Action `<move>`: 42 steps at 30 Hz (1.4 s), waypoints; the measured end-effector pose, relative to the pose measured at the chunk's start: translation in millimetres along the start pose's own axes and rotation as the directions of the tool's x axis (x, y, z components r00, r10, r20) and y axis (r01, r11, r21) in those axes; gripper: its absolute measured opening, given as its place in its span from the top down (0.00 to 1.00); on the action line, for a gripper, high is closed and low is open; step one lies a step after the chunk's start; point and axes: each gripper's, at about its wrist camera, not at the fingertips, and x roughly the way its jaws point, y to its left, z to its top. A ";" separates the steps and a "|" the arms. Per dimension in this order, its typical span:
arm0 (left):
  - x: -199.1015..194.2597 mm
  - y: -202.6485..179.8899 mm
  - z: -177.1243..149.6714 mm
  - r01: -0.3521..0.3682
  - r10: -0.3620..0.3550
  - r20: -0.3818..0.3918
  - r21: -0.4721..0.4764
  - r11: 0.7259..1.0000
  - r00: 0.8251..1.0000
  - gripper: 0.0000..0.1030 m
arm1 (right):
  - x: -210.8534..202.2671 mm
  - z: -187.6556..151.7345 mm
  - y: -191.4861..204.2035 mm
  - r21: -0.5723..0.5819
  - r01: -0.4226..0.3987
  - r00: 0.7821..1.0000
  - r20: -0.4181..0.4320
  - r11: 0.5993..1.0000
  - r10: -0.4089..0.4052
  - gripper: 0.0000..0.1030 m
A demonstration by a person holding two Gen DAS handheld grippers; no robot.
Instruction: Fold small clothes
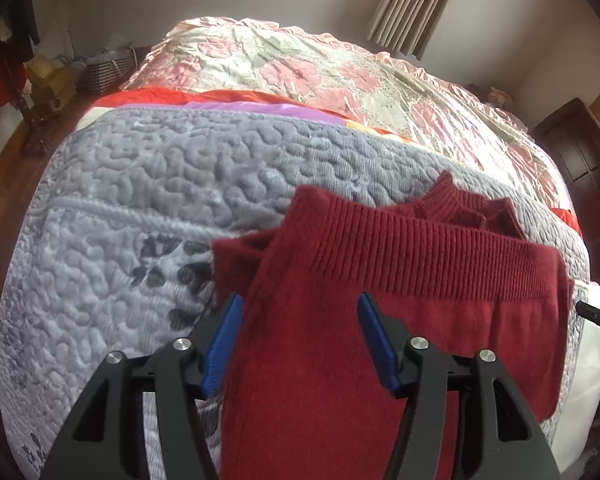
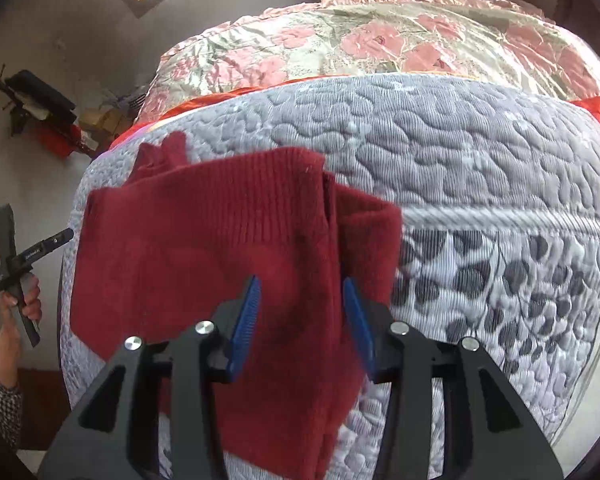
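- Daylight from a window is falling across a bed (image 1: 140,208) covered by a grey quilted spread, with a pink floral quilt (image 1: 340,80) bunched at the far end.
- Near the bed's close edge a dark red knitted sweater (image 1: 380,280) is lying partly folded: the ribbed hem is doubled up towards the collar and a sleeve is tucked across the body, which looks like a fold midway through.
- Over the garment the left tool (image 1: 300,344) is hovering with its blue-padded fingers spread apart and nothing between them; the knit is passing beneath the gap, not pinched.
- Likewise, the right tool (image 2: 300,328) is standing wide open above the sweater (image 2: 204,248), straddling the folded edge where sleeve meets body, probably lining up to take that edge for the next fold.
- At the left margin of the right wrist view a hand (image 2: 22,312) is gripping the handle of the other tool, held off beside the bed.
- Keeping the garment on the flat spread is giving both tools room to come down from above.
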 end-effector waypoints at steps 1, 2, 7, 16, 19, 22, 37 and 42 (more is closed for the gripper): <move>-4.2 6.5 -10.5 0.006 -0.006 -0.009 0.001 1.000 1.000 0.39 | -4.5 -11.7 0.8 -0.005 -0.013 1.000 -0.009 1.000 0.013 0.57; -8.5 13.8 -25.6 0.016 -0.016 -0.022 0.003 1.000 1.000 0.39 | -8.8 -26.4 0.8 -0.005 -0.026 0.999 -0.021 1.000 0.026 0.55; -12.7 38.0 -82.7 0.030 -0.034 -0.094 -0.047 0.998 0.995 0.39 | -11.8 -88.3 -4.7 0.035 -0.064 0.994 -0.086 0.997 0.066 0.52; 2.4 31.9 -125.5 0.028 -0.042 -0.157 -0.088 0.996 0.987 0.59 | 19.1 -134.4 -0.6 0.078 -0.098 0.978 -0.179 0.992 0.111 0.71; 3.1 28.6 -125.9 0.022 -0.038 -0.166 -0.096 0.995 0.985 0.81 | 22.1 -138.0 1.2 0.075 -0.088 0.974 -0.202 0.993 0.102 0.94; -7.3 26.8 -121.8 0.052 -0.067 -0.156 -0.099 0.994 0.986 0.85 | 1.3 -135.2 -2.8 0.112 -0.165 0.971 -0.158 0.980 0.182 0.95; 5.6 12.5 -125.7 -0.089 0.099 -0.170 0.064 0.994 0.980 0.66 | 30.4 -141.1 -14.7 0.090 -0.082 0.967 -0.235 0.993 0.101 0.84; -37.1 -11.1 -103.1 -0.138 0.139 -0.009 0.070 0.988 0.990 0.54 | -10.8 -109.6 -9.2 0.025 -0.047 0.992 -0.115 0.999 0.050 0.67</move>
